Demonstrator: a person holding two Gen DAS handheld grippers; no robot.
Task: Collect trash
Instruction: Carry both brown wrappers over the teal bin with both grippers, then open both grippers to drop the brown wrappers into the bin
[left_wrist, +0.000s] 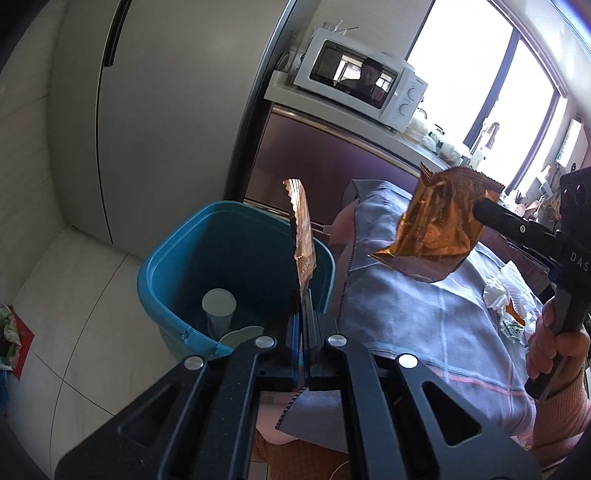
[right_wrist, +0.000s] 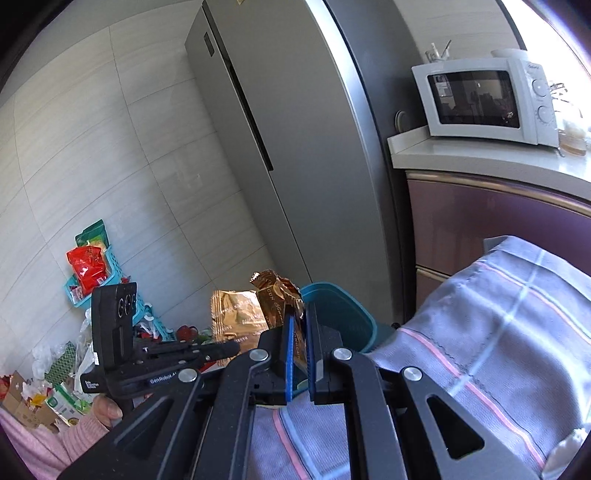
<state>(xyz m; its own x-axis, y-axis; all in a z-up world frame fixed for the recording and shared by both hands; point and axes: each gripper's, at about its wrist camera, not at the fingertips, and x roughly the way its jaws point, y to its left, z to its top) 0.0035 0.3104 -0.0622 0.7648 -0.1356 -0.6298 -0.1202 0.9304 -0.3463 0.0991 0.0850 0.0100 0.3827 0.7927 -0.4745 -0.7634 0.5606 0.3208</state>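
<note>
My left gripper (left_wrist: 303, 314) is shut on a thin gold wrapper (left_wrist: 303, 236), held edge-on above the near rim of the blue bin (left_wrist: 177, 258). A paper cup (left_wrist: 218, 310) lies in the bin. My right gripper (right_wrist: 300, 321) is shut on a crumpled copper wrapper (right_wrist: 279, 299); it also shows in the left wrist view (left_wrist: 439, 225), held over the table's corner, right of the bin. In the right wrist view the left gripper's wrapper (right_wrist: 236, 317) and the bin (right_wrist: 340, 314) show ahead. More crumpled trash (left_wrist: 498, 295) lies on the checked cloth (left_wrist: 424, 314).
A grey fridge (right_wrist: 280, 147) stands behind the bin. A white microwave (right_wrist: 484, 103) sits on the counter (right_wrist: 480, 158) beside it. A teal rack (right_wrist: 92, 273) and piled bags (right_wrist: 55, 387) stand along the tiled wall at left.
</note>
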